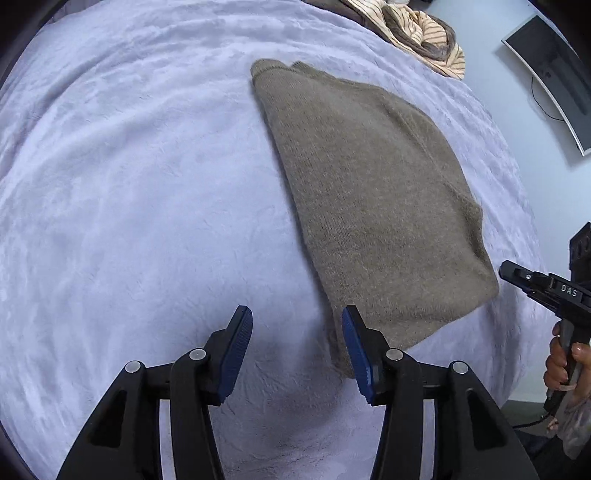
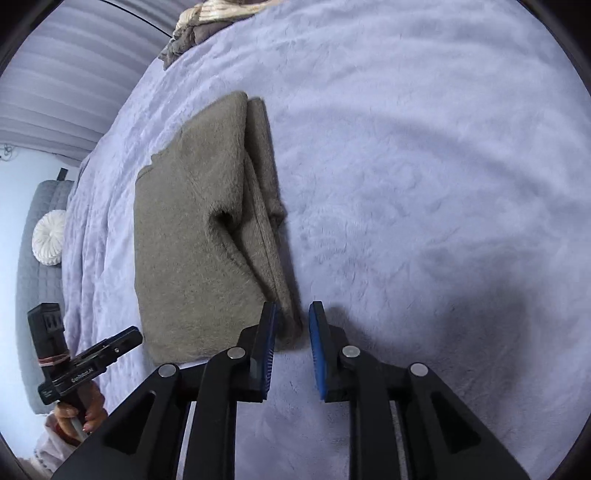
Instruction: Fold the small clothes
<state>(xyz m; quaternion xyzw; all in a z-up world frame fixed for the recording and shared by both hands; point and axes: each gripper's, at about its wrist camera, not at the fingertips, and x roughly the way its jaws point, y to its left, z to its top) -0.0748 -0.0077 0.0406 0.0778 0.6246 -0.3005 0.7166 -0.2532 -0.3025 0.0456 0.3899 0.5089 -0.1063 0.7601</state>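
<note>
A fuzzy grey-brown knit sweater lies folded into a long rectangle on the lavender blanket. My left gripper hovers open just off the sweater's near corner, its right pad beside the cloth edge, with only blanket between the pads. In the right wrist view the sweater shows its layered fold edge. My right gripper stands narrowly open over the near corner of that edge; the pads do not press on it. Each view shows the other gripper, held in a hand, at its edge: the right one and the left one.
A crumpled striped cream garment lies with other grey cloth at the far end of the bed. A curved monitor stands by the wall. A round white cushion rests on a grey sofa beside the bed.
</note>
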